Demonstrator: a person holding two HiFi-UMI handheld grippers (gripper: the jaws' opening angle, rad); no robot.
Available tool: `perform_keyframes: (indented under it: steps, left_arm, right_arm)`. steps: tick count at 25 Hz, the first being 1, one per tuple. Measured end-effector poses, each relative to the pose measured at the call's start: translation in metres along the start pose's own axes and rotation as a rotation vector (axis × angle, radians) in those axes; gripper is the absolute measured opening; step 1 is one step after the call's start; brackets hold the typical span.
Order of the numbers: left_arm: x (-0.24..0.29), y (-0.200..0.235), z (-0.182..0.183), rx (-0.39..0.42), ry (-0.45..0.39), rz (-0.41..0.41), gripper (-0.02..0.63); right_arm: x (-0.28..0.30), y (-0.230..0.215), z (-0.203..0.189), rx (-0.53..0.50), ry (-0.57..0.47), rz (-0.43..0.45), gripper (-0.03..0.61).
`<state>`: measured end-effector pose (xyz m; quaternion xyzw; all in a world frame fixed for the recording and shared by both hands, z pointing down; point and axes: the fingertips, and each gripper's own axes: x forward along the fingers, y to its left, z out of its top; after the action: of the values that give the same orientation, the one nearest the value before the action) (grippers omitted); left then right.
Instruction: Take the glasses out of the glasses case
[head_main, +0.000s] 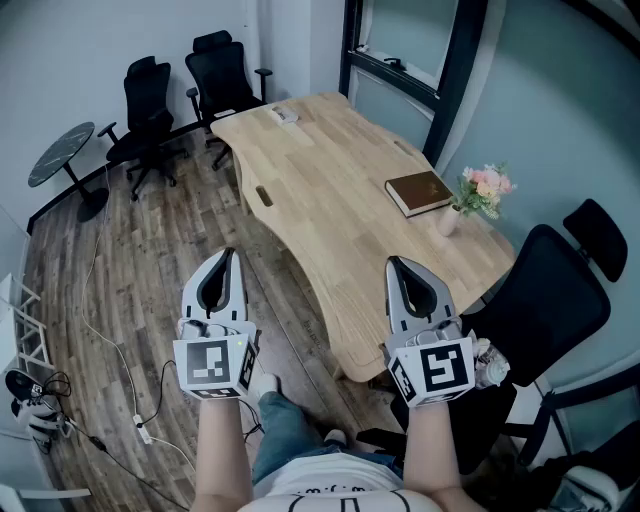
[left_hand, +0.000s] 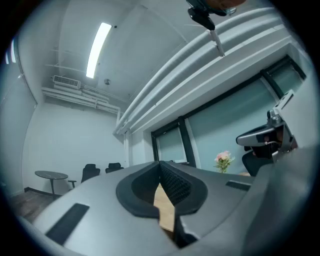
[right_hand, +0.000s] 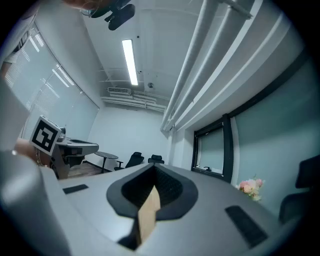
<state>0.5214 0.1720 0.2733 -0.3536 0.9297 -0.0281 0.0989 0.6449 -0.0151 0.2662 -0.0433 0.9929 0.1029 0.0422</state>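
On the long wooden table (head_main: 330, 215) a brown, book-like glasses case (head_main: 418, 192) lies closed near the right edge. The glasses do not show. My left gripper (head_main: 231, 254) hangs over the floor, left of the table's near end, with its jaws together and nothing between them. My right gripper (head_main: 393, 264) is held above the table's near edge, also shut and empty, well short of the case. In the left gripper view the jaws (left_hand: 161, 166) meet at the tip, and the same in the right gripper view (right_hand: 152, 168). Both point level across the room.
A small vase of pink flowers (head_main: 480, 190) stands just right of the case. A small white object (head_main: 285, 115) lies at the table's far end. Black office chairs (head_main: 150, 110) and a round side table (head_main: 62, 153) stand at back left, another chair (head_main: 545, 300) by my right. Cables (head_main: 130, 400) lie on the floor.
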Motion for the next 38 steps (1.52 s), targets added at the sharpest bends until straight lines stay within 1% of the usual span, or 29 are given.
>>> perform_keyframes:
  steps: [7,10,13,18,21,24,28,33,36,38]
  left_arm:
    - [0.055,0.049,-0.027,-0.003,0.019,-0.034,0.017]
    - [0.087,0.079,-0.036,-0.009,0.015,-0.051,0.017]
    - [0.116,0.111,-0.045,-0.008,0.011,-0.068,0.017]
    - [0.159,0.174,-0.061,0.009,0.018,-0.081,0.017]
    - [0.174,0.203,-0.065,0.012,0.014,-0.086,0.017]
    - [0.188,0.234,-0.07,0.007,0.014,-0.072,0.017]
    - [0.211,0.267,-0.078,0.006,0.027,-0.045,0.017]
    - [0.245,0.303,-0.098,0.017,0.047,-0.02,0.017]
    - [0.265,0.326,-0.111,0.035,0.059,-0.023,0.017]
    - [0.288,0.342,-0.121,0.045,0.064,-0.029,0.017]
  right_arm:
    - [0.072,0.008,-0.012,0.01,0.018,-0.031,0.008]
    - [0.114,0.02,-0.015,0.003,0.025,-0.032,0.008]
    - [0.155,0.033,-0.019,0.022,0.021,-0.026,0.009]
    - [0.232,0.057,-0.022,0.034,0.019,-0.035,0.009]
    - [0.27,0.078,-0.018,0.03,0.01,-0.01,0.009]
    - [0.305,0.1,-0.016,0.006,0.018,0.024,0.009]
    - [0.35,0.108,-0.018,0.009,0.024,0.058,0.009]
    - [0.408,0.114,-0.034,0.031,0.027,0.098,0.009]
    - [0.445,0.121,-0.047,0.062,0.031,0.11,0.009]
    - [0.477,0.121,-0.059,0.078,0.035,0.115,0.009]
